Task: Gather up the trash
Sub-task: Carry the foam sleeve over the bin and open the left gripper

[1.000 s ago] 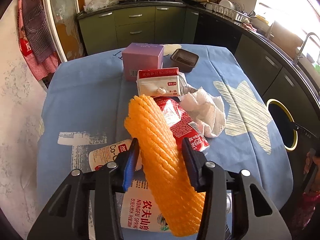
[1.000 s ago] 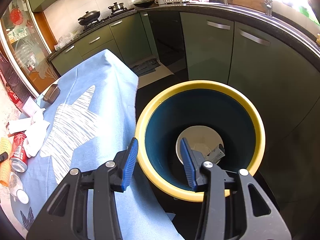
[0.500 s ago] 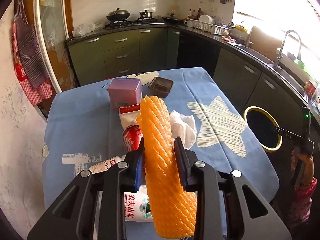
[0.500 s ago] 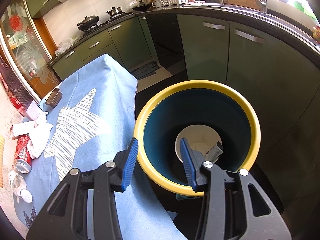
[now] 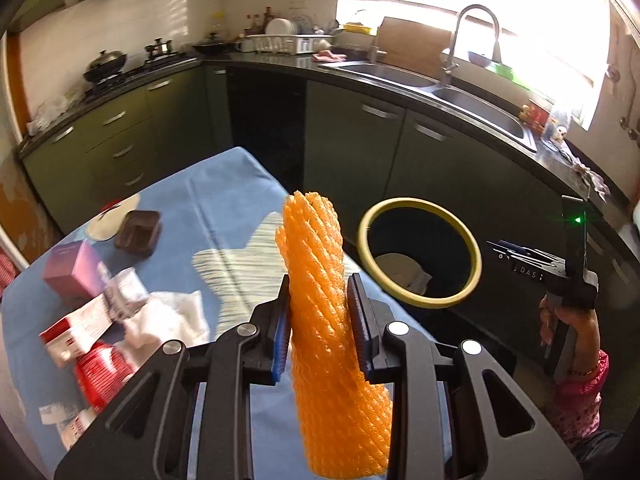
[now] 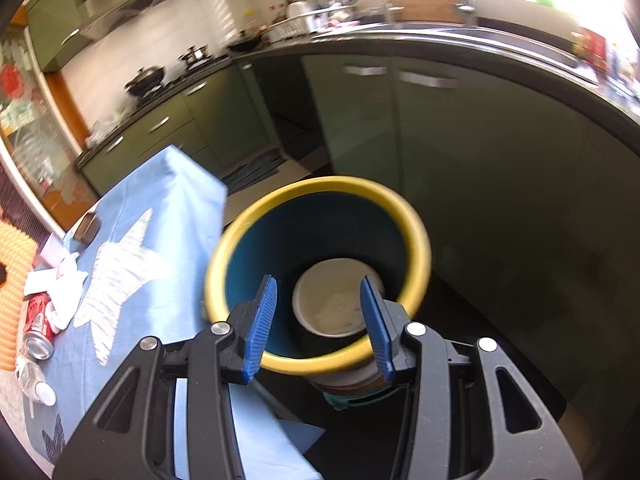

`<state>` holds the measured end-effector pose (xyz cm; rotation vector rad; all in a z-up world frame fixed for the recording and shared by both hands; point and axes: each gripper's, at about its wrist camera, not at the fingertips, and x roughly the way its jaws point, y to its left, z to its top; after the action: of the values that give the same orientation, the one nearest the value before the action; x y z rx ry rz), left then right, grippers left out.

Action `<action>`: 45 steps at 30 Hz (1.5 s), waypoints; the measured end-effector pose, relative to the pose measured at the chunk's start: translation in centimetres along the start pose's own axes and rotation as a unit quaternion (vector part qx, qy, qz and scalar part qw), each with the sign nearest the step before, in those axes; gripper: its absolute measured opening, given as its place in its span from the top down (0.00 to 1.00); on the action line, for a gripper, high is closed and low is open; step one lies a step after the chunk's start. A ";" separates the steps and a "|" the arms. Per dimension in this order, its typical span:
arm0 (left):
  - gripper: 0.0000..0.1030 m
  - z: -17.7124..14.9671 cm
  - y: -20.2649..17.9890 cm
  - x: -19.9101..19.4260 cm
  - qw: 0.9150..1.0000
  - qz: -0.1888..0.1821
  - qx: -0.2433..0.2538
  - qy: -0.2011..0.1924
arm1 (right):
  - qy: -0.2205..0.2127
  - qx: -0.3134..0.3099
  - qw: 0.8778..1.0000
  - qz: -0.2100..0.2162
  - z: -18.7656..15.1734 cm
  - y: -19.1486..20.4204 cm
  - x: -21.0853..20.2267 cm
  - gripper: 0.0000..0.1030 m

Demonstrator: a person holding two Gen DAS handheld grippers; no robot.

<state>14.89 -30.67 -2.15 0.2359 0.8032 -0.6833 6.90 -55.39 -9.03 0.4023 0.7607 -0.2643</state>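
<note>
Spanning the left of both views, the table under a light-blue cloth printed with a pale striped star (image 5: 224, 216) carries the remaining litter. Beside its right edge, on the dark floor before the green kitchen cabinets (image 5: 460, 168), stands the round dark-blue bin with a yellow rim (image 5: 420, 258); in the right wrist view the same bin (image 6: 416, 224) shows a white disc-shaped base and some pale scrap at the bottom.

The left gripper (image 5: 320, 336) is clamped on the orange foam-net fruit sleeve (image 5: 320, 300). Its blue pads press both sides of the sleeve at about mid-length. The sleeve stands nearly upright, lifted clear of the cloth, its top end near the bin rim in that view. The right gripper (image 6: 320, 320) hangs above the bin mouth with its jaws wide apart and nothing between them; the picture is motion-blurred.

On the cloth to the left lie:
- a lilac cardboard box (image 5: 72, 266), near the far left edge;
- a red-and-white drink carton (image 5: 86, 326), lying flat, blurred;
- a crumpled white paper tissue (image 5: 168, 316), touching the carton;
- a dark brown rectangular plastic tray (image 5: 138, 230), beyond the box;
- a red soft-drink can (image 6: 38, 326), on its side, just beside the tissue;
- a clear plastic bottle with a white cap (image 6: 34, 382), near the front edge.
</note>
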 end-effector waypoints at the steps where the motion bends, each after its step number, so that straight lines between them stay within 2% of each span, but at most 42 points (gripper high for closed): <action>1: 0.73 0.8 -1.4 1.1 1.000 -0.010 0.011 0.004 | -0.003 0.006 1.000 -0.005 -0.1 -0.7 -0.4 0.59; 6: 0.73 3.9 -6.4 6.9 0.997 -0.060 0.038 0.029 | -0.014 0.037 0.999 -0.024 -0.7 -4.2 -1.7 0.59; 13: 0.71 7.2 -11.6 15.9 0.994 -0.064 0.066 0.052 | 0.001 0.058 0.998 -0.028 -1.6 -6.7 -0.9 0.59; 17: 0.57 8.2 -13.1 20.2 0.994 -0.053 0.067 0.062 | 0.010 0.063 0.998 -0.026 -1.8 -7.4 -0.2 0.58; 18: 0.53 8.4 -13.2 20.9 0.995 -0.051 0.064 0.063 | 0.010 0.064 0.998 -0.026 -1.9 -7.5 -0.1 0.57; 19: 0.44 8.5 -13.3 21.2 0.995 -0.050 0.060 0.060 | 0.011 0.064 0.998 -0.027 -1.9 -7.6 -0.1 0.56; 21: 0.40 9.0 -13.5 21.3 0.996 -0.046 0.052 0.051 | 0.012 0.065 0.997 -0.030 -2.2 -7.4 -0.1 0.56; 25: 0.25 9.1 -12.8 18.6 0.998 -0.051 0.038 0.027 | 0.012 0.068 0.997 -0.032 -2.2 -7.5 0.0 0.55; 28: 0.21 8.8 -11.9 15.2 0.999 -0.041 0.034 0.006 | 0.014 0.066 0.997 -0.029 -2.4 -7.1 0.1 0.54; 31: 0.14 7.7 -10.1 10.6 0.999 -0.036 0.023 -0.021 | 0.019 0.059 0.998 -0.020 -2.4 -6.2 0.5 0.53; 34: 0.10 5.8 -7.3 5.6 0.999 -0.013 0.010 -0.052 | 0.026 0.043 0.999 -0.009 -2.2 -4.6 1.0 0.53; 38: 0.08 2.7 -2.7 -0.4 0.996 0.041 -0.012 -0.081 | 0.031 0.012 0.999 0.011 -1.9 -1.7 1.2 0.52; 40: 0.07 1.0 -0.1 -3.1 0.992 0.081 -0.025 -0.092 | 0.034 -0.011 0.999 0.027 -1.6 0.5 1.3 0.52; 43: 0.06 -2.0 4.4 -7.0 0.984 0.128 -0.068 -0.101 | 0.043 -0.056 0.996 0.054 -1.5 4.3 1.6 0.49; 45: 0.06 -4.4 8.0 -9.9 0.975 0.160 -0.110 -0.106 | 0.053 -0.098 0.991 0.078 -1.6 7.6 1.7 0.49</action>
<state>12.60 -17.97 1.59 0.0848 0.6113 -0.3059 9.94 -48.04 -9.27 0.2898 0.8465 -0.0212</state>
